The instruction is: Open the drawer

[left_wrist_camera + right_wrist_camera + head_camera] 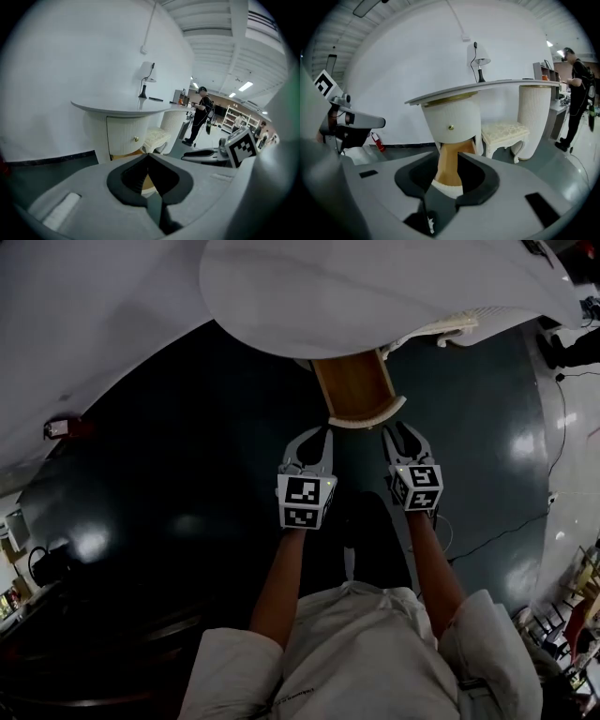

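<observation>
- Head view: the drawer (pixel 356 385) stands pulled well out from under the curved white worktop (pixel 375 296). Its wooden inside shows and its white front is nearest me. Both tools hang just short of that front, touching nothing that I can see. The left tool (pixel 323 433) is off the front's left end and the right tool (pixel 398 432) off its right end. Dark floor (pixel 169 456) lies below.
- Left gripper view: the left tool's jaws meet at the tips, with nothing between them. Beyond is the ribbed white cabinet under the worktop, with an upper front carrying a brass knob (pixel 136 138). A lamp (pixel 148 75) stands on top and a cushioned stool (pixel 157 138) beside it.
- Right gripper view: the right tool's jaws stand apart. The drawer's wood and white front show through the gap, but beyond the pads, not pinched.
- Step, as I judge it: the opening looks done, with both tools off the drawer. Next I only need to hold the tools clear so the front isn't nudged back in. If more travel is wanted, that calls for a fresh hold on the front edge.
- Writing: none I can read. Each marker cube (pixel 305 501) carries only black-and-white squares. The shirt print (pixel 305 697) is too small, and the label on the red extinguisher (pixel 377 140) isn't legible.
</observation>
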A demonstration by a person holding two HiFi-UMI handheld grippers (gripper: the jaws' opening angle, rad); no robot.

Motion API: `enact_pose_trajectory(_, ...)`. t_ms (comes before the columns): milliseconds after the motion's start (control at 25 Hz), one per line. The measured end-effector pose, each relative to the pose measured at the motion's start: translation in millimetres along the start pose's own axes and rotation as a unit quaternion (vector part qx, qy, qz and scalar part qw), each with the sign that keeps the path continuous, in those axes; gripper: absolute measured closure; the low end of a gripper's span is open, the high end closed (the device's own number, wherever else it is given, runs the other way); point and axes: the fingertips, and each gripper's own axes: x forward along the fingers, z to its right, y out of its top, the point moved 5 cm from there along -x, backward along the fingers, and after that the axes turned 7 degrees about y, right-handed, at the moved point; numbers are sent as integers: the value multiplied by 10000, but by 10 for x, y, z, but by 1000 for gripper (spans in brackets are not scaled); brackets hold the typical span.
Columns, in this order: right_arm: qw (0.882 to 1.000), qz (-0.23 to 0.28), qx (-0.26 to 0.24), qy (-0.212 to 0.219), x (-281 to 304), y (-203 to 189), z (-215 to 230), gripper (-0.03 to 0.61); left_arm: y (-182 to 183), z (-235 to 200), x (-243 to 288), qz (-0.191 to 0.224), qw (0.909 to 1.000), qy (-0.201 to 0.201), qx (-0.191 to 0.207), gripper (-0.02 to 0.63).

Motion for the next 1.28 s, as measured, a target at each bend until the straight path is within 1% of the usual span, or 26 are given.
enact_pose_trajectory(80,9999,-121,73,17,-228,156,-108,440,137,73,-235,-127,9993,-32,-340,604)
enact_pose_trajectory(200,9993,-366,-52,-12,-557,282,-214,450,279,198,-533,-306,9956,-66,-885,604)
enact_pose_trajectory(280,9982,-584,-32,-90,-769,298,-269,453,343,293,-729,-435,9934,-59,-1059,604)
enact_pose_trajectory(400,9974,-680,201,-156,-1102,366,-423,459,438,454,-1035,-543,9943,-75,-910,604)
enact_pose_trajectory(560,9985,-410,376,-3,-1481,553,-773,459,494,618,-1408,-539,9952,-79,-817,604)
enact_pose_trajectory(640,9982,-274,525,133,-1635,605,-917,459,501,705,-1564,-497,9950,-70,-865,604)
enact_pose_trajectory(680,9974,-222,662,179,-1703,601,-975,459,486,753,-1636,-506,9944,-73,-926,604)
enact_pose_trajectory(760,9943,-128,1030,248,-1790,542,-1064,483,426,842,-1748,-548,9926,-65,-1081,604)
enact_pose_trajectory(800,9930,-116,1136,307,-1808,503,-1107,485,388,883,-1789,-553,9919,-52,-1139,604)
enact_pose_trajectory(840,9928,-145,1124,385,-1821,464,-1157,485,346,923,-1826,-552,9916,-47,-1165,604)
enact_pose_trajectory(1040,9954,-297,514,752,-1985,385,-1331,503,264,1049,-1970,-427,9939,-43,-1020,604)
enact_pose_trajectory(1120,9959,-253,395,771,-2109,371,-1354,514,275,1095,-2039,-328,9951,-33,-936,604)
enact_pose_trajectory(1200,9972,-125,279,678,-2218,376,-1340,552,302,1132,-2092,-236,9963,-23,-831,604)
enact_pose_trajectory(1280,9977,-27,275,612,-2282,370,-1308,558,311,1164,-2139,-141,9971,-23,-747,604)
